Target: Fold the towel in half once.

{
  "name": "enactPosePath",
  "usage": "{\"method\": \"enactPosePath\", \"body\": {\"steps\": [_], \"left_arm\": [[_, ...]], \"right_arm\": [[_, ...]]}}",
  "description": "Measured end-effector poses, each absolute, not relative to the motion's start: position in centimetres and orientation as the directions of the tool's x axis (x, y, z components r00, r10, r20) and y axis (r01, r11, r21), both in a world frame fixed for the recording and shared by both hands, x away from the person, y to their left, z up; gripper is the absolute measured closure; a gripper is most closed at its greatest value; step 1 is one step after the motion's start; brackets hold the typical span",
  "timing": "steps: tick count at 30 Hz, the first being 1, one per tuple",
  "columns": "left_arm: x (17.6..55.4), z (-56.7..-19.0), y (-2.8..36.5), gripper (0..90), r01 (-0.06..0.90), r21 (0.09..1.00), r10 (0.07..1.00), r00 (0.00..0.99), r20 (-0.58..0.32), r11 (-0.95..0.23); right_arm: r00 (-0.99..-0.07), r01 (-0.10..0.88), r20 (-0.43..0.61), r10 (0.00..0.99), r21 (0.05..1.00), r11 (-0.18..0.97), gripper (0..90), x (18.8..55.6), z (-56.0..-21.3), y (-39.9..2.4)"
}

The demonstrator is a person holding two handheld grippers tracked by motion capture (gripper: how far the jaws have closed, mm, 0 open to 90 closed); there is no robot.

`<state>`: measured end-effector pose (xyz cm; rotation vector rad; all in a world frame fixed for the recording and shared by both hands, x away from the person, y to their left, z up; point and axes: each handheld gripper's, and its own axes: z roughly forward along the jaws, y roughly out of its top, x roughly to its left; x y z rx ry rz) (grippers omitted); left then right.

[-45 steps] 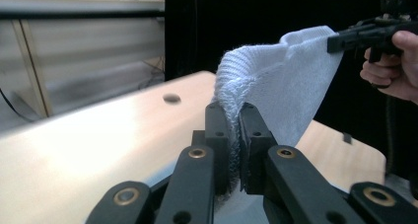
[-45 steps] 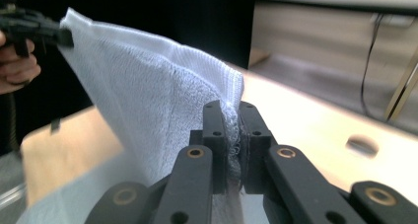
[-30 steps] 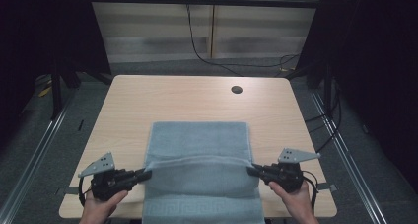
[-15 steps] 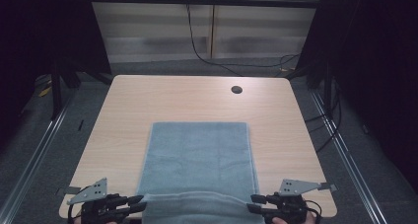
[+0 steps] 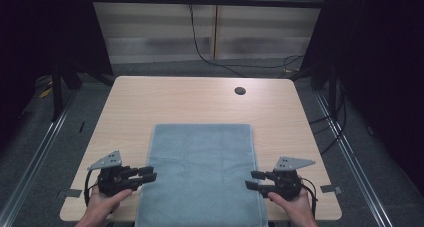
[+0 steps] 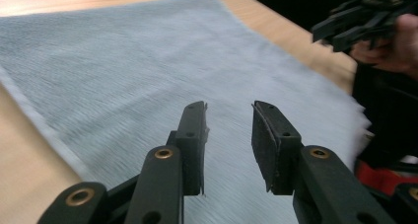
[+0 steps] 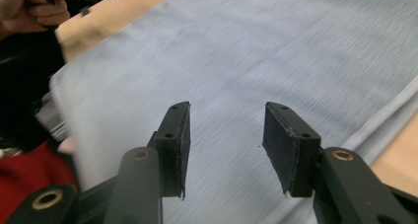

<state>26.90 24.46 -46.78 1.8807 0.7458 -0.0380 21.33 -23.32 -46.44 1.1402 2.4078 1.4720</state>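
Towel: I'm seeing the grey-blue terry towel (image 5: 202,172) lying flat on the pale wooden table (image 5: 150,102), no longer lifted.
Left gripper (image 5: 146,174): I'm holding its jaws parted, empty, having let go.
Right gripper (image 5: 254,180): likewise released, hovering at the towel's edge.

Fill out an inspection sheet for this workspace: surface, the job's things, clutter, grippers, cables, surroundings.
Surface: light wooden table with a round hole near its far edge.
Job's things: grey towel spread flat, its near end hanging over the table's near edge.
Clutter: nothing seen on the table.
Grippers: left gripper at the towel's left edge, jaws apart, holding nothing; right gripper at the towel's right edge, jaws apart, holding nothing.
Cables: black cable runs down the back wall to the floor; a cable trails from each gripper.
Surroundings: dark frame posts, metal floor rails on both sides, grey floor.
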Motion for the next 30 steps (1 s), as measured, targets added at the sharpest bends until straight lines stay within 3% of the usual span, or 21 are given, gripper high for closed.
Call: {"method": "enactPosePath", "body": {"steps": [9, 16, 21, 23, 30], "left_arm": [[32.4, -47.4, 22.3, 65.3, 0.526, 0.797, 0.545, 0.779, -0.310, -0.297], [35.7, -47.4, 21.4, 64.6, 0.512, 0.801, 0.593, 0.763, -0.258, -0.311], [36.7, -49.0, 21.4, 64.1, 0.554, 0.769, 0.624, 0.733, -0.270, -0.318], [35.7, -49.2, 20.8, 64.1, 0.521, 0.752, 0.600, 0.771, -0.213, -0.404], [35.8, -50.4, 20.7, 64.4, 0.523, 0.746, 0.591, 0.777, -0.217, -0.413]], "right_arm": [[-0.679, 0.546, 0.254, 0.689, 0.801, 0.243, 51.1, 29.2, -46.6, -22.2], [-0.663, 0.572, 0.229, 0.713, 0.769, 0.285, 45.7, 32.3, -47.6, -20.6], [-0.649, 0.601, 0.195, 0.736, 0.724, 0.338, 46.1, 33.3, -49.3, -20.1], [-0.656, 0.606, 0.186, 0.732, 0.708, 0.363, 46.6, 33.2, -49.9, -20.0], [-0.655, 0.598, 0.157, 0.739, 0.706, 0.380, 46.5, 32.2, -50.1, -20.1]]}}
